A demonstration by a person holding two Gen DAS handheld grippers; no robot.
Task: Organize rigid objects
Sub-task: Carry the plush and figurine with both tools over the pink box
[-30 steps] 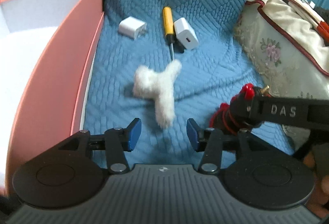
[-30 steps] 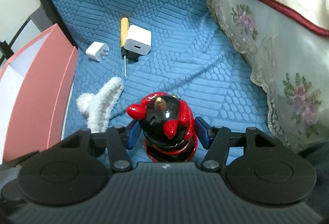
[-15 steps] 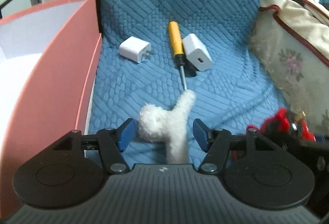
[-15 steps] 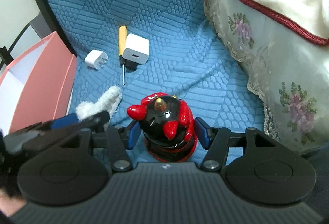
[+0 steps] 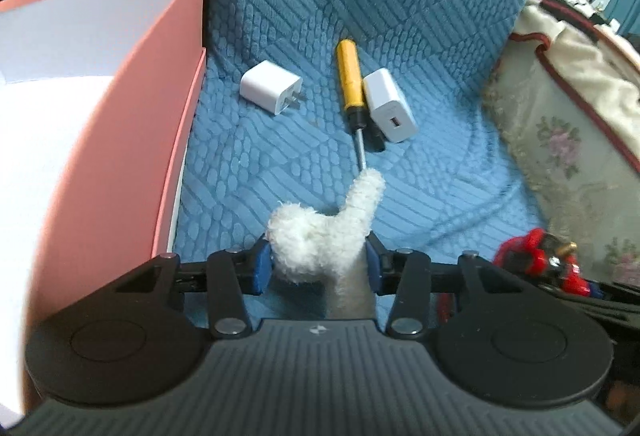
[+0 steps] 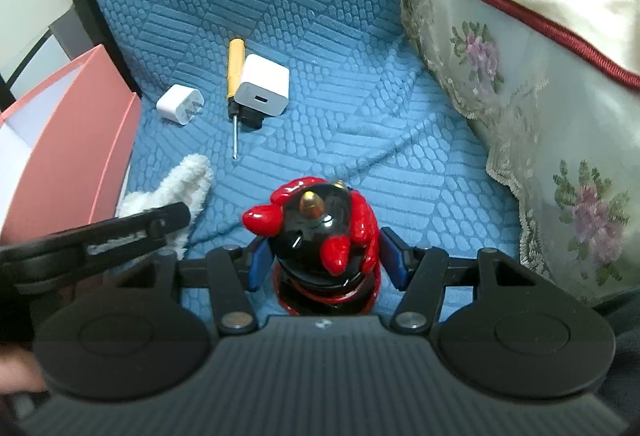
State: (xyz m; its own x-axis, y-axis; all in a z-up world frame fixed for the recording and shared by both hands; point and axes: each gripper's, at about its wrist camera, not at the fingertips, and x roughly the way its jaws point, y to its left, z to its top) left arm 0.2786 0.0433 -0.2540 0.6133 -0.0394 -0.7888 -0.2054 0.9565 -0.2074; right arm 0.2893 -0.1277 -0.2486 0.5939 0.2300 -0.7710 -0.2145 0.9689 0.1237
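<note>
A white plush piece (image 5: 320,236) lies on the blue quilted seat (image 5: 248,164). My left gripper (image 5: 315,262) straddles it and its jaws are closing, the blue pads touching the plush on both sides. In the right wrist view one of the left gripper's fingers (image 6: 140,228) covers part of the plush (image 6: 188,180). My right gripper (image 6: 326,262) is shut on a glossy red and black figurine (image 6: 320,232), which stands upright between the pads. The figurine (image 5: 536,256) also shows at the right of the left wrist view.
Farther back lie a yellow screwdriver (image 5: 351,84), a white pronged charger (image 5: 270,93) and a white USB charger (image 5: 390,104). A pink box (image 5: 120,140) with a white inside stands at the left. A floral blanket (image 6: 520,76) bounds the seat on the right.
My left gripper has moved forward over the plush piece, which now sits between its jaws; they widened, then narrowed onto it. The right gripper and figurine have stayed put.
</note>
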